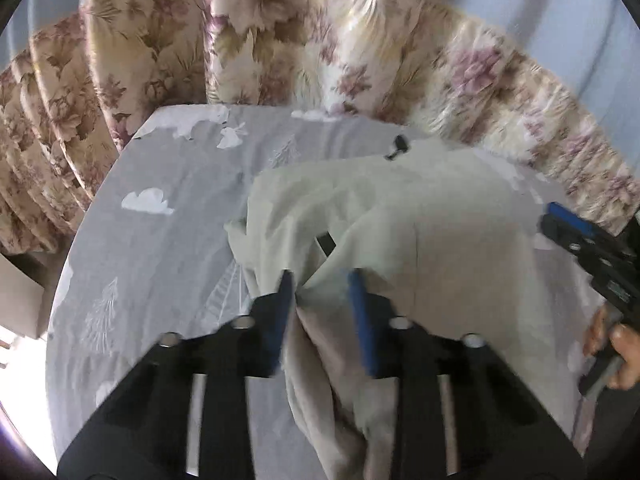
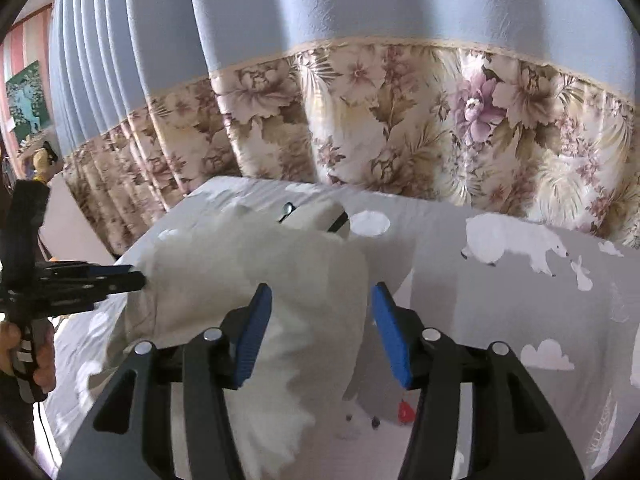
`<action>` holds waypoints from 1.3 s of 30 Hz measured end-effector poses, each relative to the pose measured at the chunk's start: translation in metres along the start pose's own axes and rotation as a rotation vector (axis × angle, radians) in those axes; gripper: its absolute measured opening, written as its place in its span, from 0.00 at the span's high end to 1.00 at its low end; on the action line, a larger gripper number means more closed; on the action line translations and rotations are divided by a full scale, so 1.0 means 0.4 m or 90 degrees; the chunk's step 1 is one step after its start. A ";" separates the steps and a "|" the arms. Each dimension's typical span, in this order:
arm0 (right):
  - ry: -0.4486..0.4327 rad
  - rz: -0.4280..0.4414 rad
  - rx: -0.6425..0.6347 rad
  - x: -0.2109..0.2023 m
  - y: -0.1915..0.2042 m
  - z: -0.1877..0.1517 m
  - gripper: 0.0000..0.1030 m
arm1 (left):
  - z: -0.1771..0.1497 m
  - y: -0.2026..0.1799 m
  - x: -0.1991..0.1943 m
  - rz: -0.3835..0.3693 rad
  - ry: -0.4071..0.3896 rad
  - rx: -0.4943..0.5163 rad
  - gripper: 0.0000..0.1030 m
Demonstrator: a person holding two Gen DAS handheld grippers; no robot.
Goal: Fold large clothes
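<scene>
The pale cream garment (image 1: 400,216) lies in a rumpled heap on the bed (image 1: 160,248), over toward the far edge by the flowered curtain (image 1: 360,60), with a dark strap end (image 1: 398,146) poking out at its far side.

The left gripper (image 1: 322,280) has its jaws standing apart, and a twist of the cloth runs between them. I can't make out the pads pressing on it, so it looks loose rather than pinched. The right gripper (image 2: 320,292) has its jaws wide and released, cloth merely lying between and under them.

The worry, to my eye: neither side really has the fabric. If either hand lifts now, the cloth could slip free and the fold collapse. That bunched ridge between the two tools would likely get folded in as a crease, and the strap could catch.
</scene>
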State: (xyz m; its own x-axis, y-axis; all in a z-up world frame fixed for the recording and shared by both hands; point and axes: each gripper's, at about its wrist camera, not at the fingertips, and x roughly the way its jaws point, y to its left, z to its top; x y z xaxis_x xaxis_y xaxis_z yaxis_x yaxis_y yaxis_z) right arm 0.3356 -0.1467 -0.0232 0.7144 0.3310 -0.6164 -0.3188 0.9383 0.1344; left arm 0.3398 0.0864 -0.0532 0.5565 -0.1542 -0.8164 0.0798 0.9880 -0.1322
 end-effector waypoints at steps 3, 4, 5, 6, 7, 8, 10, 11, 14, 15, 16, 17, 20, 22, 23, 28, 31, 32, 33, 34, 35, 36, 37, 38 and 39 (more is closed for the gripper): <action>0.030 -0.041 -0.005 0.057 0.012 -0.008 0.77 | 0.021 -0.003 0.082 0.035 0.034 0.012 0.86; 0.042 -0.044 -0.007 0.074 0.018 -0.016 0.82 | 0.021 -0.003 0.106 0.054 0.046 0.018 0.92; 0.048 -0.055 -0.016 0.093 0.026 -0.023 0.83 | 0.018 -0.003 0.129 0.067 0.058 0.024 0.92; 0.052 -0.068 -0.033 0.108 0.036 -0.030 0.83 | 0.008 -0.002 0.162 0.065 0.082 0.033 0.93; 0.060 -0.077 -0.050 0.125 0.043 -0.037 0.83 | -0.001 -0.004 0.184 0.068 0.095 0.039 0.93; 0.068 -0.084 -0.058 0.141 0.043 -0.041 0.84 | -0.008 -0.009 0.199 0.074 0.100 0.052 0.94; 0.089 -0.090 -0.060 0.174 0.036 -0.046 0.84 | -0.011 -0.023 0.202 0.090 0.092 0.076 0.94; 0.093 -0.089 -0.061 0.179 0.034 -0.042 0.84 | -0.005 -0.023 0.204 0.088 0.099 0.074 0.95; 0.107 -0.075 -0.063 0.175 0.027 -0.025 0.83 | 0.006 -0.015 0.206 0.079 0.106 0.070 0.95; 0.101 -0.063 -0.056 0.158 0.020 -0.023 0.83 | 0.004 -0.014 0.195 0.077 0.103 0.068 0.94; 0.090 -0.040 -0.022 0.122 0.000 -0.023 0.81 | 0.001 -0.008 0.179 0.076 0.095 0.064 0.92; 0.082 -0.026 0.009 0.099 -0.014 -0.024 0.73 | -0.002 -0.002 0.164 0.076 0.088 0.058 0.82; 0.051 -0.012 0.074 0.010 -0.052 -0.052 0.36 | -0.031 0.019 0.083 0.100 0.046 0.030 0.17; 0.035 -0.003 0.091 -0.043 -0.056 -0.080 0.34 | -0.058 0.019 0.019 0.124 0.002 0.030 0.06; 0.029 -0.003 0.095 -0.061 -0.056 -0.088 0.31 | -0.066 0.019 0.001 0.122 -0.005 0.031 0.06; 0.000 0.010 0.140 -0.131 -0.036 -0.137 0.24 | -0.119 -0.004 -0.079 0.113 -0.029 0.021 0.03; -0.010 0.024 0.150 -0.148 -0.010 -0.156 0.19 | -0.147 -0.025 -0.099 0.103 -0.032 0.022 0.03; -0.015 0.019 0.144 -0.151 0.002 -0.162 0.18 | -0.154 -0.031 -0.101 0.100 -0.034 0.022 0.03; -0.019 0.015 0.139 -0.154 0.011 -0.167 0.18 | -0.162 -0.041 -0.102 0.096 -0.037 0.023 0.03; -0.020 0.014 0.135 -0.153 0.018 -0.173 0.17 | -0.169 -0.047 -0.101 0.097 -0.039 0.024 0.03; -0.019 0.014 0.134 -0.152 0.022 -0.177 0.17 | -0.174 -0.051 -0.101 0.099 -0.040 0.026 0.03; -0.019 0.014 0.135 -0.150 0.026 -0.182 0.17 | -0.183 -0.060 -0.100 0.104 -0.043 0.031 0.03; -0.018 0.014 0.139 -0.146 0.030 -0.188 0.17 | -0.188 -0.064 -0.098 0.107 -0.044 0.034 0.03; -0.018 0.014 0.142 -0.146 0.032 -0.194 0.17 | -0.193 -0.067 -0.098 0.107 -0.045 0.034 0.03; -0.020 0.015 0.147 -0.144 0.034 -0.200 0.17 | -0.198 -0.067 -0.095 0.107 -0.045 0.030 0.03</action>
State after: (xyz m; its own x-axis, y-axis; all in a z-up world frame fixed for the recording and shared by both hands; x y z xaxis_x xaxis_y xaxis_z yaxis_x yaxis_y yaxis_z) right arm 0.2401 -0.1611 -0.0480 0.7290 0.3529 -0.5865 -0.1880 0.9271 0.3243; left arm 0.2508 0.0651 -0.0632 0.6224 0.0122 -0.7826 0.0182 0.9994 0.0300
